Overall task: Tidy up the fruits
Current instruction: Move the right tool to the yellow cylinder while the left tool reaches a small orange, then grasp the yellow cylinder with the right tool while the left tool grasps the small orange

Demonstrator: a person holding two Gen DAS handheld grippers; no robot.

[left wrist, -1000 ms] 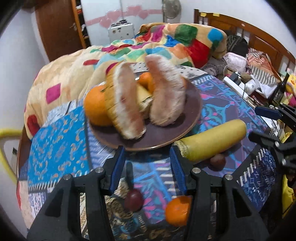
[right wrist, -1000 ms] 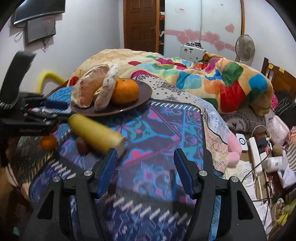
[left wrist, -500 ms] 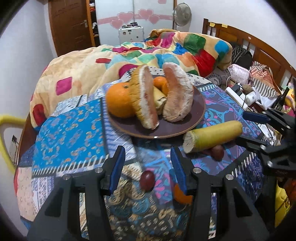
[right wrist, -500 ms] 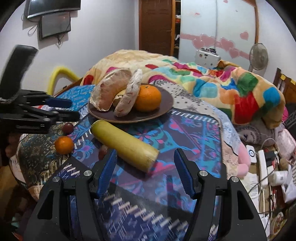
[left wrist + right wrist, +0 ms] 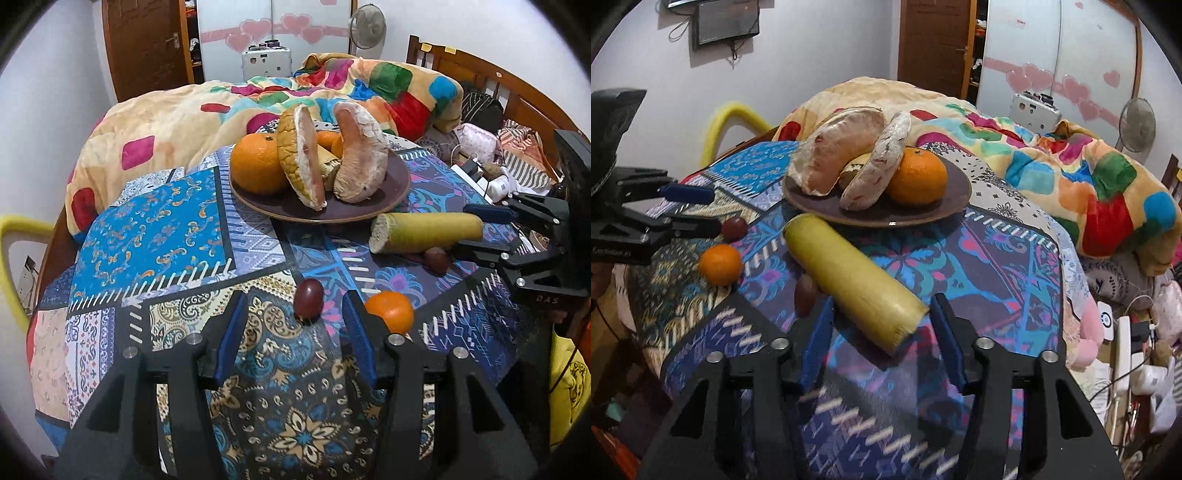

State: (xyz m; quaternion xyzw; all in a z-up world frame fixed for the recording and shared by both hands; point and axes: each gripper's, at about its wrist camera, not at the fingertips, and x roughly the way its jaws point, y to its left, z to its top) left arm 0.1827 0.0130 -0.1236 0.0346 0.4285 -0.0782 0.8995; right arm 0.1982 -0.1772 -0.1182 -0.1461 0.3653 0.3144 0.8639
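Both your grippers have pulled back; left gripper (image 5: pixel 291 317) gapes before the dark grape (image 5: pixel 308 298) near the cloth's front edge; right gripper (image 5: pixel 879 332) straddles, wide apart, the yellow-green sugarcane piece (image 5: pixel 849 277).

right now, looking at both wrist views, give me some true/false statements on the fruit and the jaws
1. The big orange sits on the brown plate. True.
2. The right gripper is shut on the long yellow fruit. False: its jaws are open on either side of the fruit's cut end.
3. The small orange lies on the patterned cloth, off the plate. True.
4. The dark grape is on the plate. False: it lies on the cloth, ahead of the open left gripper.
5. Both grippers hold nothing. True.
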